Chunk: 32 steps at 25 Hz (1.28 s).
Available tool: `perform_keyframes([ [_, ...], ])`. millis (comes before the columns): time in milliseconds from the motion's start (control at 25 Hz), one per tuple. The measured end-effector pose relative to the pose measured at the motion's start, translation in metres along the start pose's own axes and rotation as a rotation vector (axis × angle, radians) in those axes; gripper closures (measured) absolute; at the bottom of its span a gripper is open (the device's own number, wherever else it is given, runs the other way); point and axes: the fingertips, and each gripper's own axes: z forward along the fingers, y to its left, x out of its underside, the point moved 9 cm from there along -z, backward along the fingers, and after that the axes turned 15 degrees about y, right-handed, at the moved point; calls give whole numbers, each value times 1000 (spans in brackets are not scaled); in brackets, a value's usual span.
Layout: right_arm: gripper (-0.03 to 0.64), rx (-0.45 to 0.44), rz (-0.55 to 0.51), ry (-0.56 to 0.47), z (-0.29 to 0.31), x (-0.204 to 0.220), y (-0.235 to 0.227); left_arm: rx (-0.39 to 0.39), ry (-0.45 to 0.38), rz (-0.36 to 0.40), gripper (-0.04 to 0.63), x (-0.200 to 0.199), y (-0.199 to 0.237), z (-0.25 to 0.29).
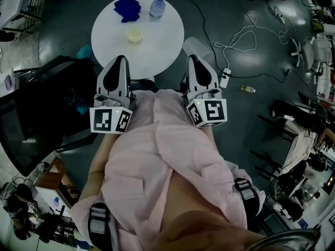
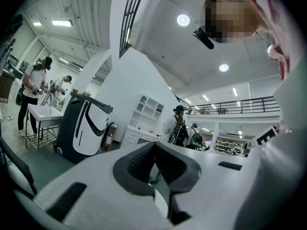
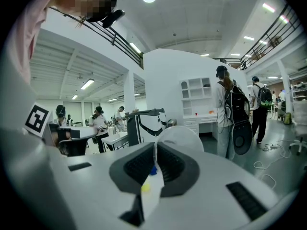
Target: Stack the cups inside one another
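Right gripper (image 1: 193, 58) jaws clamped the wall of a clear cup (image 1: 194, 45), likely for nesting into the pale cup (image 1: 135, 35) on the table (image 1: 163, 35); left gripper (image 1: 121, 59) jaws sat closed, empty

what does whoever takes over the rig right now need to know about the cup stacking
Left gripper: shut, empty, held near the round white table.
Right gripper: shut on the wall of a clear cup, held in the air at the table's near right edge.
On the table: what looks like a small yellowish cup near the middle; a blue crumpled item and a water bottle at the far side.
Done: the clear cup is in hand. No cups are nested.
Left: probably carry the clear cup to the yellowish one and nest them.
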Motion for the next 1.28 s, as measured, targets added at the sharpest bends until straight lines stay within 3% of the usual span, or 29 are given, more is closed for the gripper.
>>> perform_keyframes([
  [560, 581, 20, 20, 16, 30, -15, 31, -35, 20, -15, 577, -16, 48, -15],
  [1280, 581, 120, -127, 140, 79, -20, 67, 19, 43, -44, 577, -36, 111, -14],
])
